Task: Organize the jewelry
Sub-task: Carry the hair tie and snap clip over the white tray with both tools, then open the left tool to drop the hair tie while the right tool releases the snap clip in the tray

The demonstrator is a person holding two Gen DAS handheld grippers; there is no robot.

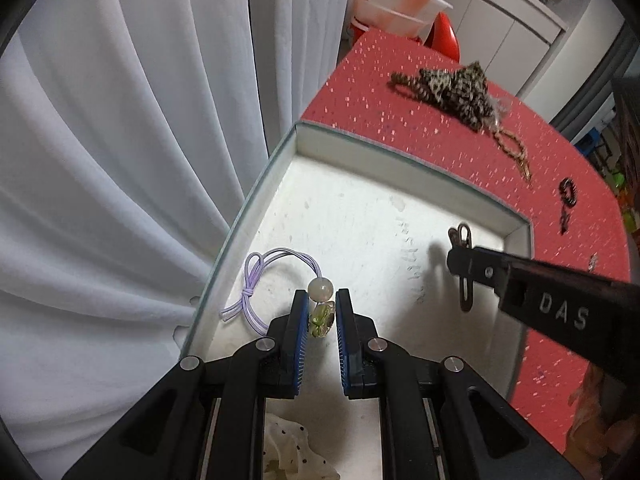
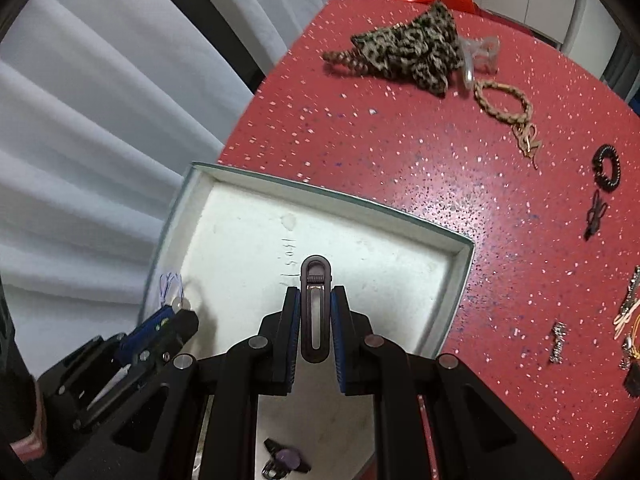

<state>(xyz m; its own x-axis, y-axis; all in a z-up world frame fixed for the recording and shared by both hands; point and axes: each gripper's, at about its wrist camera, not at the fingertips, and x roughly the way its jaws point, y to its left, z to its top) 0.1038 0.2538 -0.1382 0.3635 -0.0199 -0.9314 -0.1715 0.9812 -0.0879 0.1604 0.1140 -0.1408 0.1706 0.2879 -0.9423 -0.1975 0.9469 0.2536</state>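
Observation:
A lilac elastic hair tie (image 1: 320, 287) with a pearl bead and a green charm hangs over the white open box (image 1: 360, 216). My left gripper (image 1: 322, 300) is shut on its green charm, just above the box floor at the left wall. My right gripper (image 2: 316, 292) is shut on a dark metal hair clip (image 2: 316, 312), held upright over the box (image 2: 320, 196) middle. In the left wrist view the right gripper (image 1: 458, 260) comes in from the right with the hair clip (image 1: 464, 296) across its tip. The left gripper (image 2: 172, 320) shows at the lower left of the right wrist view.
On the red speckled table (image 2: 400, 140) lie a leopard-print scrunchie (image 2: 412, 48), a braided bracelet (image 2: 504, 104), a black coil tie (image 2: 608, 168), a small dark clip (image 2: 596, 214) and several pieces at the right edge. A purple clip (image 2: 286, 460) lies in the box. White curtain (image 1: 120, 160) hangs left.

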